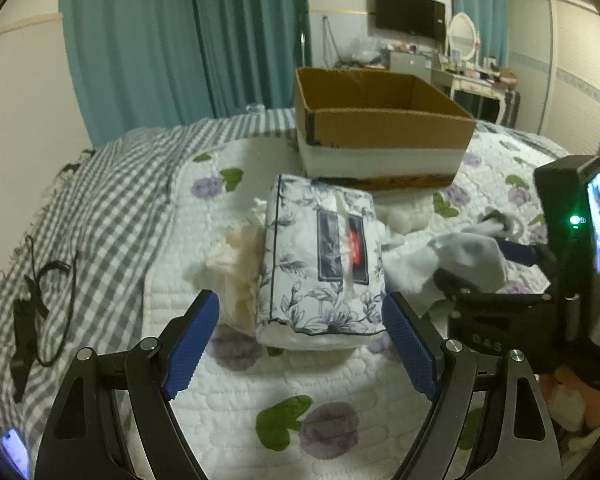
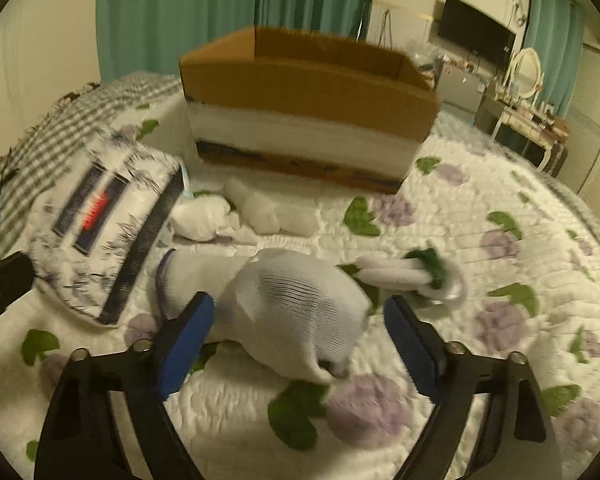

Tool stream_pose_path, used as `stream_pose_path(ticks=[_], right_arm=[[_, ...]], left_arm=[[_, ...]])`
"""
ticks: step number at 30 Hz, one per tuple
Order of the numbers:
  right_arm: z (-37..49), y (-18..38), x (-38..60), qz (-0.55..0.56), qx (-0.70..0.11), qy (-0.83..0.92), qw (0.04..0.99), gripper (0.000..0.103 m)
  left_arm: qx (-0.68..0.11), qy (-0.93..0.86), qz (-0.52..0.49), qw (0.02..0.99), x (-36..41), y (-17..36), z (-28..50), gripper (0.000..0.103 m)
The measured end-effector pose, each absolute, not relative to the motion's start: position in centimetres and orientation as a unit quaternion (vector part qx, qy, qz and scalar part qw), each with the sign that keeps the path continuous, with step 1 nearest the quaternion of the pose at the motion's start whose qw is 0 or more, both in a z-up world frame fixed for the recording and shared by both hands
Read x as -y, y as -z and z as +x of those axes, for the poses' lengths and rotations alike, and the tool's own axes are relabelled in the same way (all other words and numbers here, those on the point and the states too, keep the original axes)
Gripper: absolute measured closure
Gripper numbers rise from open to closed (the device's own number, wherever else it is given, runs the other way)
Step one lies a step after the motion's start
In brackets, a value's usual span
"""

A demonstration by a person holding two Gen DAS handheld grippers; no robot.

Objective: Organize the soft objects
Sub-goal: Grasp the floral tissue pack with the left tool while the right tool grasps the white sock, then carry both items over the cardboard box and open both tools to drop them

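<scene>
A floral tissue pack [image 1: 320, 260] lies on the bed quilt [image 1: 260, 400], with a cream fluffy cloth [image 1: 236, 268] at its left side. My left gripper [image 1: 300, 316] is open, its blue fingers on either side of the pack's near end. In the right wrist view a white knit glove [image 2: 296, 312] lies between the open fingers of my right gripper [image 2: 300, 316]. A white and green bundle [image 2: 408, 272] lies just beyond the glove. The tissue pack [image 2: 100, 232] is to the left there. An open cardboard box [image 1: 380, 120] stands behind [image 2: 300, 108].
White soft lumps [image 2: 272, 212] and a white sock ball [image 2: 200, 216] lie in front of the box. A black cable [image 1: 48, 300] lies on the checked blanket [image 1: 100, 208] at left. Teal curtains, a TV and a dressing table stand beyond the bed.
</scene>
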State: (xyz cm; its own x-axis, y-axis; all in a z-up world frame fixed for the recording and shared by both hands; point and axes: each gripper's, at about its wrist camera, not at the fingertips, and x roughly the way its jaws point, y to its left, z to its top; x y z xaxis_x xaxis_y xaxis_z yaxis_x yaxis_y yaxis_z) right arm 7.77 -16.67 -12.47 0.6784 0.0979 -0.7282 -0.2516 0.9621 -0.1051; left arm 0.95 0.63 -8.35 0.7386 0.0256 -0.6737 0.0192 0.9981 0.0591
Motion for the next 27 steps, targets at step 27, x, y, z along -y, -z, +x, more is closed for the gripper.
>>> stream_pose_path(ticks=[27], right_arm=[[6.7,7.9,20.2,-0.025,-0.366,-0.093,0.926,0.048]], left_arm=[[-0.391,0.011,0.081,0.917,1.6,12.0,3.6,0.033]])
